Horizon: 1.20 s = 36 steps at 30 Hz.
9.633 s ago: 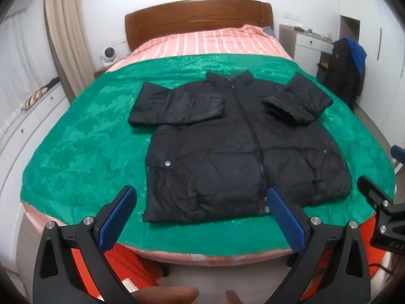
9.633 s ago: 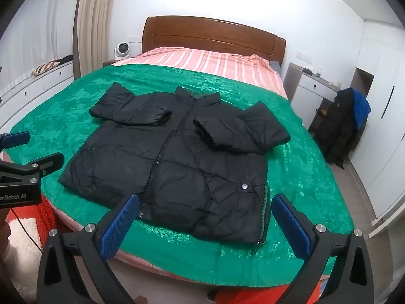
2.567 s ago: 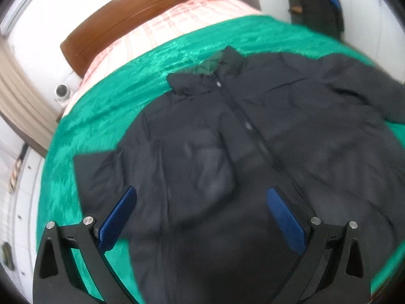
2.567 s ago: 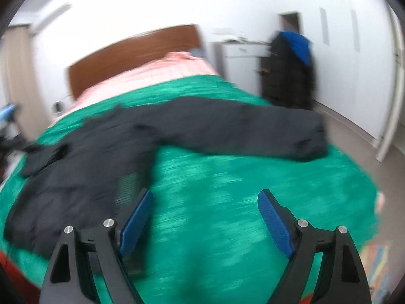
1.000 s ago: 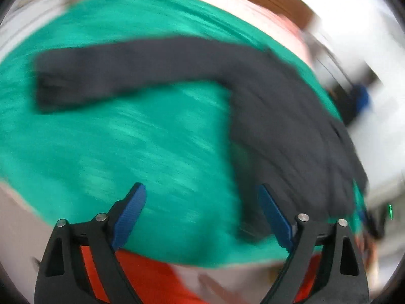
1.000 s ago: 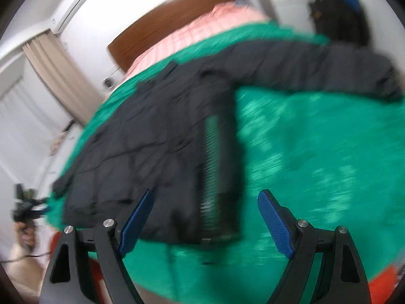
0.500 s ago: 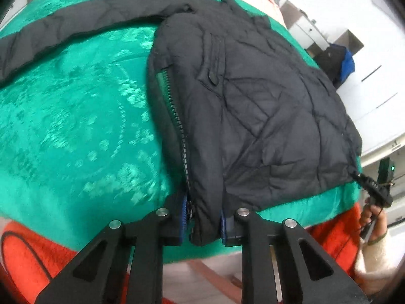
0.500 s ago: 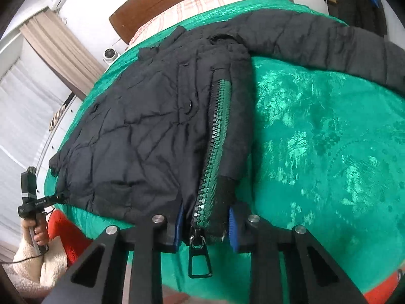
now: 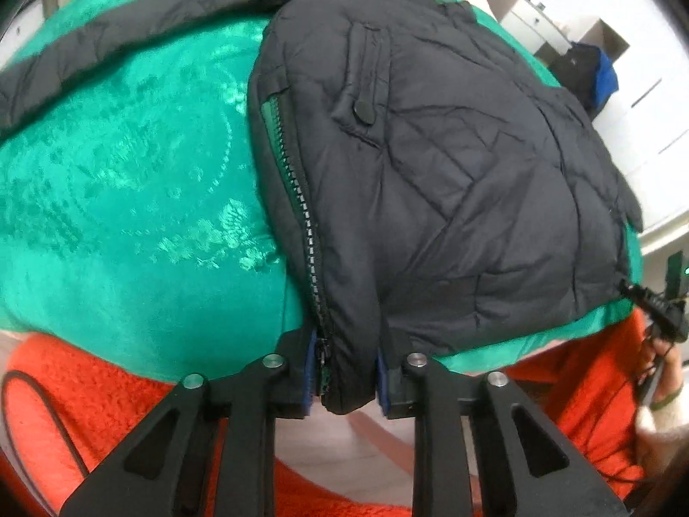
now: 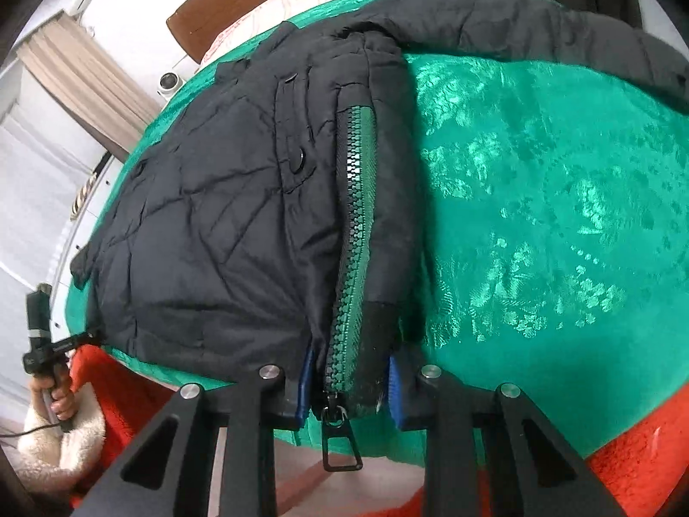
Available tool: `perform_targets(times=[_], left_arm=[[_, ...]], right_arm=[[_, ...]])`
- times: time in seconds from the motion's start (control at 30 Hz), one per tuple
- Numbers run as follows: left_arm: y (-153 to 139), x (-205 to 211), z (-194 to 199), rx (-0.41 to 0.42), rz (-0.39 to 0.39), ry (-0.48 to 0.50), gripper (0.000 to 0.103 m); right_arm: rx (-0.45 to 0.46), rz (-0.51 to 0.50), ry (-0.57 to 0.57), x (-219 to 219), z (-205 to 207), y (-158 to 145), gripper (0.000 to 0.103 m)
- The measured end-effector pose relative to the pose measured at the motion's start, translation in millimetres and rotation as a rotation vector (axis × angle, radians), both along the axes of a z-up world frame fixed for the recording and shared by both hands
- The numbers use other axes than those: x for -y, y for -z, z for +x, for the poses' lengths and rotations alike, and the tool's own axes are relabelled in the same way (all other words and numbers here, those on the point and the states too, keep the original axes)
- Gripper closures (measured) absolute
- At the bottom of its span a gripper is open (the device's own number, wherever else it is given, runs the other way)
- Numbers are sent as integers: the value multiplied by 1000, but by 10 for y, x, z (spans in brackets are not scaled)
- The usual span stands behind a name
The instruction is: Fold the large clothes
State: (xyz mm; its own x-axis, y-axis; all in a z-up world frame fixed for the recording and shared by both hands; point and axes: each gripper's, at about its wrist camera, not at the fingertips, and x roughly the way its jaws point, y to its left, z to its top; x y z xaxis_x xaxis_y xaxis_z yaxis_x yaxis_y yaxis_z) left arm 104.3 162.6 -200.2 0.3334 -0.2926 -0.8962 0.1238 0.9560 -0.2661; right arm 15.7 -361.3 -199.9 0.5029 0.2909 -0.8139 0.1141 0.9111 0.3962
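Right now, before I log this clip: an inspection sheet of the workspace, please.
Surface: green patterned bedspread over the bed.
Job's things: black quilted jacket lying flat, sleeves spread out, green side zips showing.
Clutter: nothing seen on the bedspread.
Grippers: left gripper opening slightly, pads still pressing the jacket's hem corner; right gripper opening slightly, still clamped on the opposite hem corner at the green zip.
Cables: thin black cable on the orange fleece.
Surroundings: wooden headboard, beige curtain.
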Motion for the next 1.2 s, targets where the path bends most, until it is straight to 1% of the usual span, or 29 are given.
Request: perform_targets(times=[0.03, 0.07, 0.1, 0.13, 0.17, 0.2, 0.27, 0.3, 0.33, 0.37, 0.4, 0.5, 0.53, 0.57, 0.67, 0.7, 0.73, 0.77, 0.83, 0.9, 0.97, 1.07, 1.13, 1.2], left_arm=[[-37, 18, -13, 18, 27, -4, 70], [-99, 42, -34, 41, 58, -12, 60], [-143, 52, -104, 52, 66, -15, 53], [-227, 68, -134, 76, 64, -20, 42], [-350, 74, -170, 113, 48, -30, 33], [-421, 73, -198, 134, 40, -36, 29], [-666, 113, -222, 214, 41, -70, 13], [-763, 110, -224, 248, 48, -89, 10], [-916, 67, -238, 302, 52, -118, 5], [-998, 50, -239, 334, 48, -136, 2], [-1095, 54, -206, 376, 41, -164, 2], [-1247, 67, -58, 465, 8, -242, 1], [-1265, 60, -9, 476, -1, -262, 1], [-1238, 67, 90, 468, -18, -278, 1], [-1104, 119, 292, 418, -79, -266, 2], [-1058, 165, 339, 409, -70, -263, 2], [-1001, 212, 376, 400, -44, -261, 2], [-920, 277, 418, 386, -5, -252, 1], [-750, 411, 460, 359, 47, -213, 1], [-633, 483, 404, 355, 45, -200, 1], [-507, 550, 340, 362, 45, -176, 1], [-449, 578, 221, 371, 23, -156, 1], [-453, 550, 175, 383, 8, -162, 1], [-475, 504, 137, 397, 5, -181, 1]], right_arm=[[6, -2, 5, -18, 7, -17, 65], [7, -5, 11, -12, -1, -22, 60], [8, -11, 22, -9, -21, -38, 46], [16, -10, 32, 19, -50, -62, 37], [26, -11, 41, 60, -73, -75, 34], [41, -24, 57, 88, -112, -130, 33], [63, -51, 82, 155, -182, -211, 33], [85, -70, 103, 184, -212, -278, 32], [99, -83, 118, 212, -235, -322, 28], [113, -96, 135, 239, -250, -361, 26], [127, -109, 153, 259, -257, -396, 22], [157, -111, 197, 321, -234, -464, 22], [157, -106, 207, 346, -233, -459, 22], [158, -97, 219, 363, -218, -463, 22], [159, -77, 270, 452, -234, -452, 21], [160, -78, 286, 485, -252, -452, 18], [166, -81, 297, 501, -267, -450, 16], [172, -88, 304, 499, -270, -450, 16], [194, -89, 305, 516, -314, -458, 16], [204, -56, 300, 559, -350, -446, 16], [190, -32, 310, 611, -352, -411, 16], [204, -1, 348, 684, -394, -367, 16], [218, 5, 389, 740, -423, -342, 16], [231, 33, 420, 821, -431, -319, 16]])
